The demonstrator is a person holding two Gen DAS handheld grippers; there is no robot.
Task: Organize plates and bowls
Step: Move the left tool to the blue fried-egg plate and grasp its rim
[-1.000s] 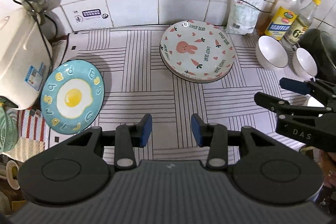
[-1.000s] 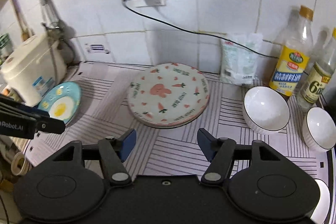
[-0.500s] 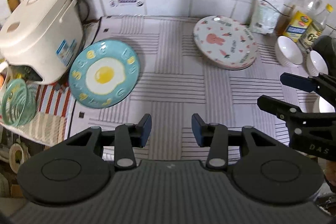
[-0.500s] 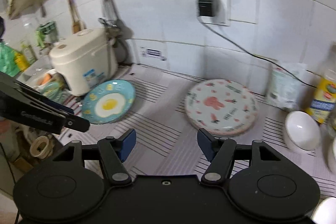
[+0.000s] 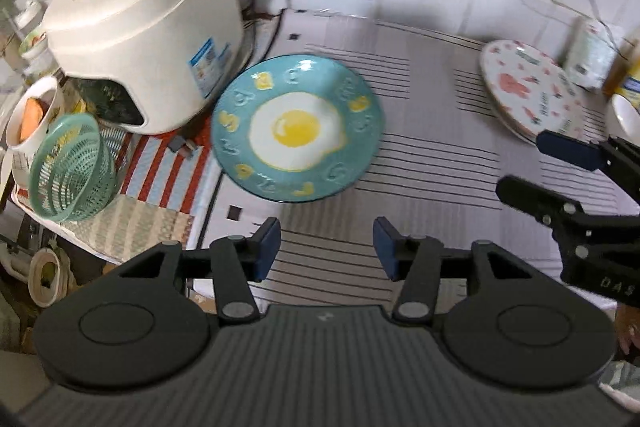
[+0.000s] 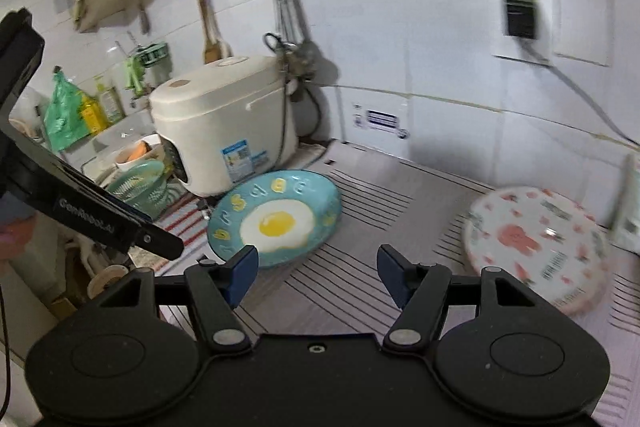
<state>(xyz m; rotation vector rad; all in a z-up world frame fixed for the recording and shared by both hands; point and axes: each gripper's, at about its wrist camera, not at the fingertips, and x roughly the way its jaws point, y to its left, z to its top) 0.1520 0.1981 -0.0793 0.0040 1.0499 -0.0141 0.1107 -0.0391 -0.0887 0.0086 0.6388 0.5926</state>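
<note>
1. Blue egg plate (image 5: 298, 127) flat on the striped mat (image 5: 432, 163), just beside the white rice cooker (image 5: 148, 23), its left edge almost touching the cooker's base.
2. Pink bunny plates (image 5: 528, 95) stacked well to the right of the rice cooker, near the back wall. A white bowl (image 5: 624, 113) just past that stack, mostly cut off by the picture edge.
3. Left gripper (image 5: 326, 247) wide open, holding nothing, low in front of the egg plate and not touching it.
4. Right gripper (image 6: 316, 275) wide open too, empty, further from the rice cooker than the left one, aimed between the two plates.
5. Egg plate probably hard, smooth and a bit heavy. Likely slippery. Could break if dropped or banged on the rice cooker.
6. Best spot to grab: the raised rim on the side away from the rice cooker, where there is room. One finger over the rim, one under.
7. Not the middle: too flat and wide to pinch.
8. Slow lift, plate kept level, then probably over to the bunny stack.
</note>
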